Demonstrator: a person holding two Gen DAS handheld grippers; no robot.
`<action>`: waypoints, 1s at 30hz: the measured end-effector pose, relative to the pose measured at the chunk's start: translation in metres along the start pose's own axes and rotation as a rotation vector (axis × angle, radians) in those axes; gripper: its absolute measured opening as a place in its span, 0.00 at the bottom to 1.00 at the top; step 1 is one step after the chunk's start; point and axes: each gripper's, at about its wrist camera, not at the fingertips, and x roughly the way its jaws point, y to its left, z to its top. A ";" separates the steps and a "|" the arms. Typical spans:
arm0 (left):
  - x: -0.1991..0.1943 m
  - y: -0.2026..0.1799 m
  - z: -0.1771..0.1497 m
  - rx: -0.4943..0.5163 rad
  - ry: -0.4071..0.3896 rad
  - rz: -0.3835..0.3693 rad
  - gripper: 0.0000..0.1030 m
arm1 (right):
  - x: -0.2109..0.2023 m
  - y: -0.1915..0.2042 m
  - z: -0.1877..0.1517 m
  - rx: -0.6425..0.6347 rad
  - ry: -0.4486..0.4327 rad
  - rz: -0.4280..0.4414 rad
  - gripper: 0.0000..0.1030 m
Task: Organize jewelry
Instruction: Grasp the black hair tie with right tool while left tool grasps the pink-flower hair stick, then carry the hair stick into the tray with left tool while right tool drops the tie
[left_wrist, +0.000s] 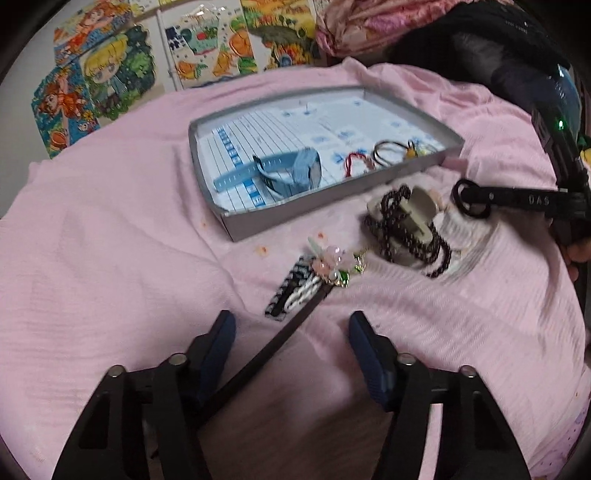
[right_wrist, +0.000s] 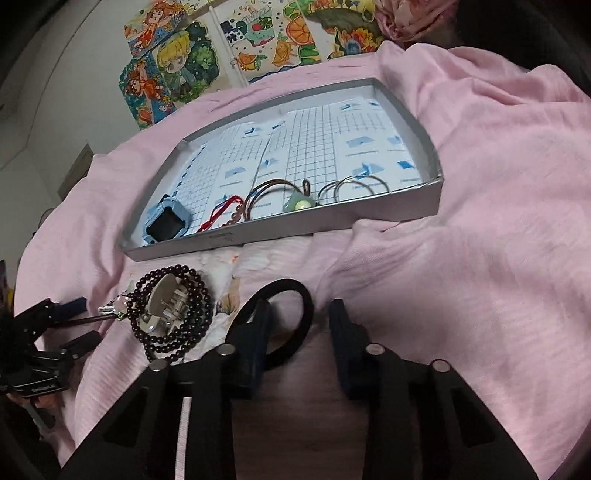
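Observation:
My left gripper (left_wrist: 293, 332) stands open over the pink cloth. A dark hair stick (left_wrist: 280, 343) with a pink flower ornament (left_wrist: 332, 264) lies slanted between its fingers. A black-and-white zigzag clip (left_wrist: 293, 290) rests beside it. My right gripper (right_wrist: 301, 325) is open, and a black hair tie (right_wrist: 295, 295) loops around its left finger (right_wrist: 255, 332). A dark bead string (right_wrist: 177, 273) coils around a beige claw clip (right_wrist: 164, 295). The grey tray (right_wrist: 432, 201) holds a blue watch (right_wrist: 168, 219), a red cord bracelet (right_wrist: 221, 210), brown hair ties (right_wrist: 273, 188) and thin rings (right_wrist: 354, 186).
The pink cloth (left_wrist: 110, 240) covers the whole surface in loose folds. Cartoon posters (left_wrist: 107, 74) hang on the wall behind. A floral fabric bundle (left_wrist: 362, 26) lies at the back right. A hand (left_wrist: 578, 254) holds the right gripper's handle.

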 end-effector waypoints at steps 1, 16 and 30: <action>0.000 -0.001 0.000 0.005 0.013 -0.003 0.50 | 0.001 0.003 -0.001 -0.005 0.002 0.008 0.18; 0.012 0.003 -0.015 -0.277 0.181 -0.312 0.16 | -0.004 0.031 -0.013 -0.114 0.063 0.151 0.08; 0.006 -0.003 -0.023 -0.410 0.193 -0.337 0.05 | -0.004 0.053 -0.032 -0.199 0.109 0.181 0.06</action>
